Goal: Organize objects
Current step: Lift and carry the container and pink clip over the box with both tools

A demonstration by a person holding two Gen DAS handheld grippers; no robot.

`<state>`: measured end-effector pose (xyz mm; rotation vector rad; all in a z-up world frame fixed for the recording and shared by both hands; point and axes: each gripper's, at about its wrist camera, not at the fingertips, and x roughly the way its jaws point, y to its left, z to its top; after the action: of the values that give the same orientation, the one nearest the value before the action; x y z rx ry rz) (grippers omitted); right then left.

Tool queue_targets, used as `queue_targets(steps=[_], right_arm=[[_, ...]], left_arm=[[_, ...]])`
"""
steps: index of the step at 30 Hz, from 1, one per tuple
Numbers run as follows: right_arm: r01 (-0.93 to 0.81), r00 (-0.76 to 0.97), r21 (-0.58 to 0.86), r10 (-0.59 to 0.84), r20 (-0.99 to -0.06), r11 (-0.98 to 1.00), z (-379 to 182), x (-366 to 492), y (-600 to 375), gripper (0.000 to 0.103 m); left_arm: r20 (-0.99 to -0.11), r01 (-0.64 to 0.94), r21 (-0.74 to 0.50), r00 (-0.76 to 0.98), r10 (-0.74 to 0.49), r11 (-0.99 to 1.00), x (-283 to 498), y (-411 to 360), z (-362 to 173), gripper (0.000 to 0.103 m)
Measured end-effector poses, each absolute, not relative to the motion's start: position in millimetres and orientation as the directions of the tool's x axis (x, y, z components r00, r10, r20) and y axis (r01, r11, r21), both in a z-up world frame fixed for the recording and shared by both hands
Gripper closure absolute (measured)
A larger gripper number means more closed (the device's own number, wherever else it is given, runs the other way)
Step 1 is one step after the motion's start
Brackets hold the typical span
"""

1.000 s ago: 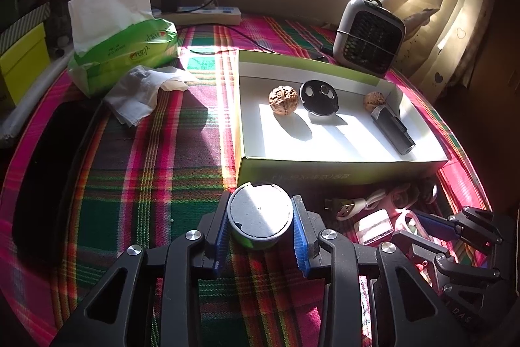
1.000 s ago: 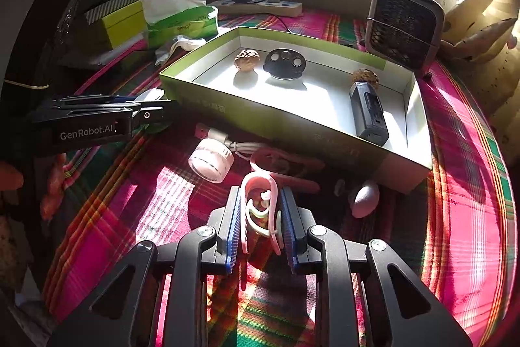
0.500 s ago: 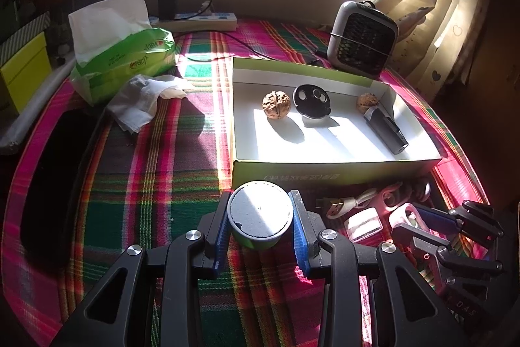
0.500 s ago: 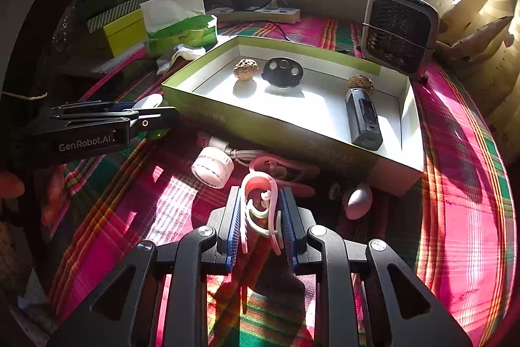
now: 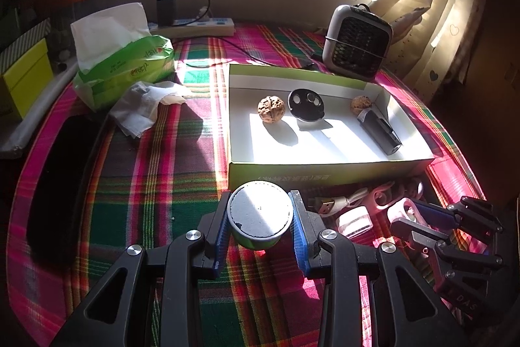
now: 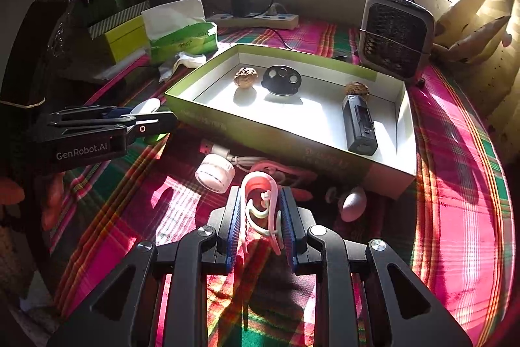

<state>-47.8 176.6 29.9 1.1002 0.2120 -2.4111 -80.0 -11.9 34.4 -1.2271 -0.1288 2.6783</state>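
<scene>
L tongs (image 5: 260, 223) grip a round tin (image 5: 259, 218), white lid up, green side, blue pads pressed on both flanks. It hangs just before the near wall of the box (image 5: 325, 176), above the plaid cloth (image 5: 146, 184). R tongs (image 6: 260, 217) are narrow, clamped on a pink clip (image 6: 260, 204) that stands upright between the pads.

Vs 1 s ago: both grips unchanged, same width. Both views have pulled back and up a bit, so the box sits farther off and more window shows. The tin is now clear of the cloth, a touch higher against the box wall. Clip pose same.

Box contents haven't shifted: walnut (image 5: 271, 109), black disc (image 5: 307, 104) beside it, 2nd nut (image 5: 360, 103) touching the top end of the black case (image 5: 378, 130).

On the cloth before the box, same as before: USB cable (image 6: 227, 153), small white jar (image 6: 214, 173), pink loops (image 6: 279, 171), pale egg-shaped bit (image 6: 353, 204).

Tissue pack (image 5: 123, 67) and fan (image 5: 357, 41) in the same spots.
</scene>
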Motion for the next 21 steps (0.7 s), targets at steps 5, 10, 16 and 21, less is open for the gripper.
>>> queue_targets(steps=[5, 10, 16, 21], right_arm=[[0.477, -0.569, 0.061, -0.361, -0.738, -0.877, 33, -49, 180, 0.079], [0.477, -0.573, 0.072, -0.372, -0.730, -0.876, 39, -49, 182, 0.079], [0.476, -0.576, 0.084, -0.383, -0.722, -0.875, 45, -53, 183, 0.079], [0.475, -0.580, 0.089, -0.388, -0.716, -0.876, 50, -57, 183, 0.079]], left_arm=[[-0.736, -0.145, -0.153, -0.643, 0.211, -0.978, -77, -10, 39, 0.072], [-0.730, -0.151, -0.151, -0.649, 0.213, -0.977, -74, -8, 44, 0.072], [-0.724, -0.162, -0.151, -0.654, 0.220, -0.975, -72, -6, 50, 0.072], [-0.720, -0.171, -0.149, -0.657, 0.225, -0.974, -72, -3, 54, 0.072]])
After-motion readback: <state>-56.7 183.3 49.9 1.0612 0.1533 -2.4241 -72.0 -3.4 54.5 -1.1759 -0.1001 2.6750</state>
